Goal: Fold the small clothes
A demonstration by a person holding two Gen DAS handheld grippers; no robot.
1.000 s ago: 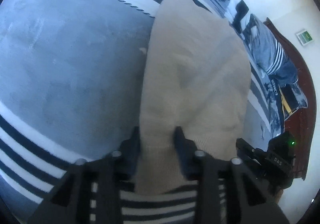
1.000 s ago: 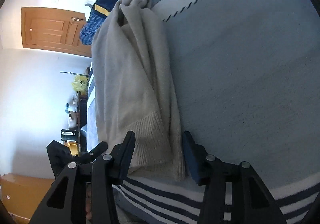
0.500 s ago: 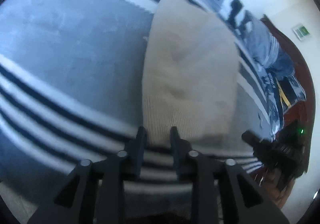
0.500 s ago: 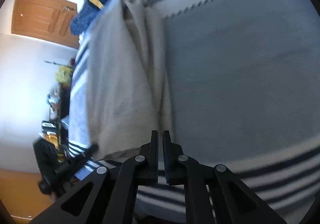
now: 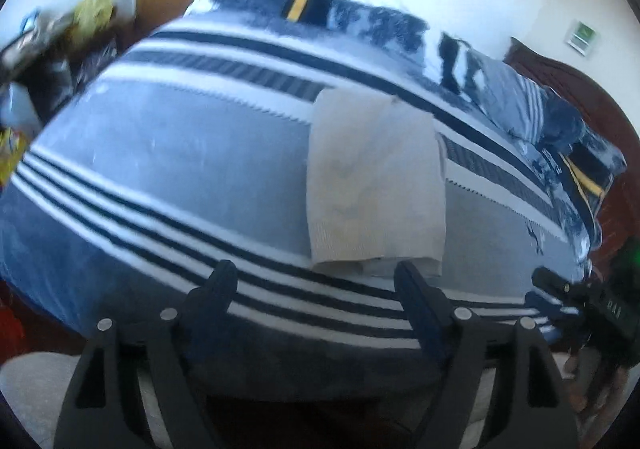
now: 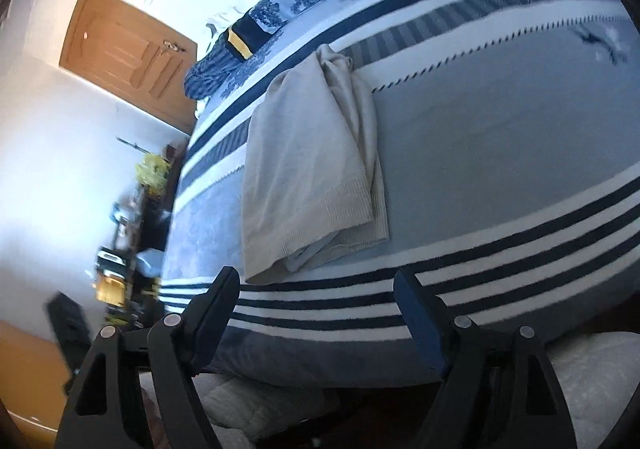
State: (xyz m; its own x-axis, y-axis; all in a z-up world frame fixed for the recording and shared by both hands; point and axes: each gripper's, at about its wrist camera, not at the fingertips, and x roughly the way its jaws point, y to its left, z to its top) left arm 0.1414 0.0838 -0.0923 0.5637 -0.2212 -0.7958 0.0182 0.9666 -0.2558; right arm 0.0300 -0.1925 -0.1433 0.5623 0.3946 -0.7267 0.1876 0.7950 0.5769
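1. The left gripper (image 5: 316, 281) and right gripper (image 6: 316, 285) have just spread wide, empty.
2. The folded beige sweater (image 5: 374, 185) lies released on the striped bed (image 5: 168, 153).
3. Both grippers have pulled back from its hem.

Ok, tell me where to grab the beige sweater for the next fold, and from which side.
Take the beige sweater at its ribbed hem, at the two corners nearest the bed's foot edge, coming in from that edge. It lies as a long folded strip running away across the striped blanket, and the hem's layers hang loose and open there, easiest to pinch.
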